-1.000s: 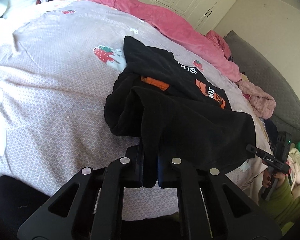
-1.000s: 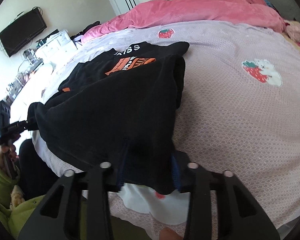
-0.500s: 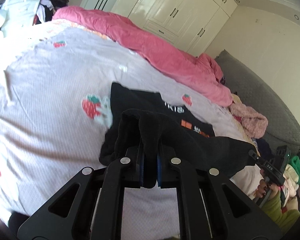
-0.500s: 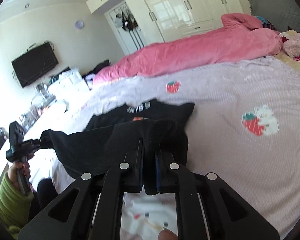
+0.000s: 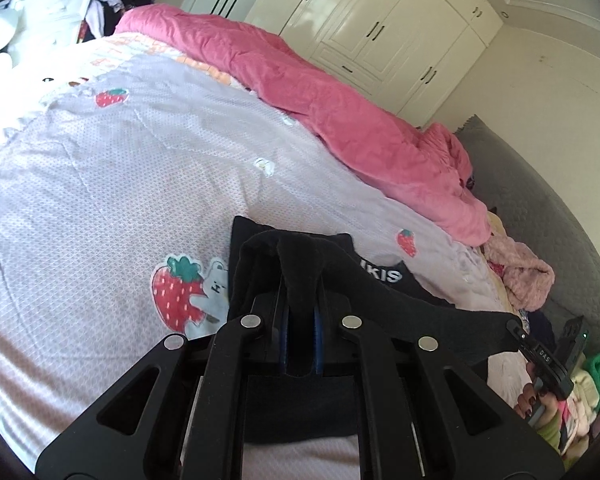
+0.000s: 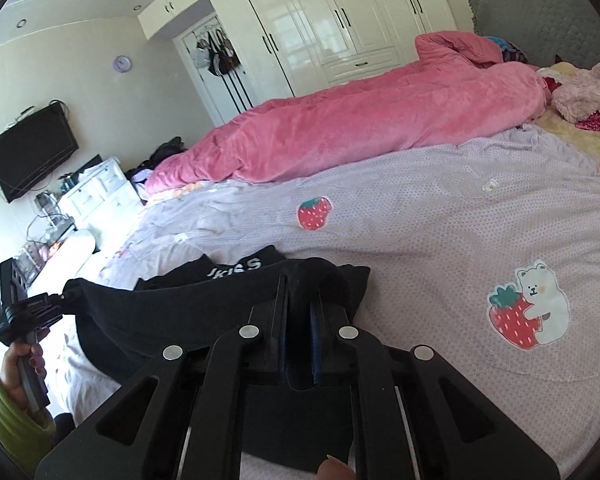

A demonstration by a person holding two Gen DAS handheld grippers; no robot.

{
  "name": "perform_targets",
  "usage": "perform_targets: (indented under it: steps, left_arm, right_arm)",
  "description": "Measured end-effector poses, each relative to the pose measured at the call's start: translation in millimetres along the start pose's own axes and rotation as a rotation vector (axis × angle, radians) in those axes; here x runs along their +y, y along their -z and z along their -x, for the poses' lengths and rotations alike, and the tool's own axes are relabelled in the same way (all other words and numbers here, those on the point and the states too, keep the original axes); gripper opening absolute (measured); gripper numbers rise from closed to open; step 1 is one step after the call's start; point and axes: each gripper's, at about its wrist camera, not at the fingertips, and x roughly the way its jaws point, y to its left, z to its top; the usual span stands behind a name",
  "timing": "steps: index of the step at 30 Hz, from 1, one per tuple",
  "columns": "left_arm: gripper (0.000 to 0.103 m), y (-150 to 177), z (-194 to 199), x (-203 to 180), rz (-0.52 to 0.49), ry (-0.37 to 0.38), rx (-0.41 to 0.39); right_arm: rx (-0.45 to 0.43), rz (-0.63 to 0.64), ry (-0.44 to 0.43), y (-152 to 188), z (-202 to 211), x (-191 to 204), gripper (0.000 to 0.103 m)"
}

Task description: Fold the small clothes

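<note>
Both clamped on black garment — left hand-held gripper, right hand-held gripper — hem lifted near the bed front edge. Keep the edge taut, lay it level onto collar end.

Both fisheye views look forward and downward along their own gripper fingers, close above the bed — each catches the opposite gripper at its frame edge, and both share the black garment, pink duvet and wardrobe.
</note>
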Motion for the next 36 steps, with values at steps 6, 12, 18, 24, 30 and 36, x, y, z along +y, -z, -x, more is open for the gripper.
perform_targets:
  steps: [6,12,18,24,30,36]
  left_arm:
    - [0.003,2.9,-38.8,22.3,0.044,-0.019,0.051]
    - [0.008,5.0,-41.9,29.4,0.038,-0.01,0.031]
    - [0.016,16.4,-13.6,8.9,-0.087,-0.085,-0.041]
    - [0.018,36.9,17.8,-25.6,-0.239,-0.16,-0.108]
    - [0.022,73.1,-2.6,-49.8,-0.341,-0.177,-0.005]
    - [0.022,91.3,-38.8,-62.3,-0.444,-0.256,0.065]
  right_arm:
    - [0.086,-0.056,0.063,9.1,-39.2,-9.4,0.008]
    - [0.128,-0.08,0.106,17.5,-56.3,-15.8,0.012]
    - [0.073,-0.075,0.144,18.0,-37.3,-14.9,0.045]
    - [0.04,0.008,0.139,24.4,-10.3,0.6,0.043]
    - [0.087,0.204,0.08,49.6,-1.0,40.6,0.034]
    - [0.193,0.351,0.1,77.2,-30.5,68.6,0.031]
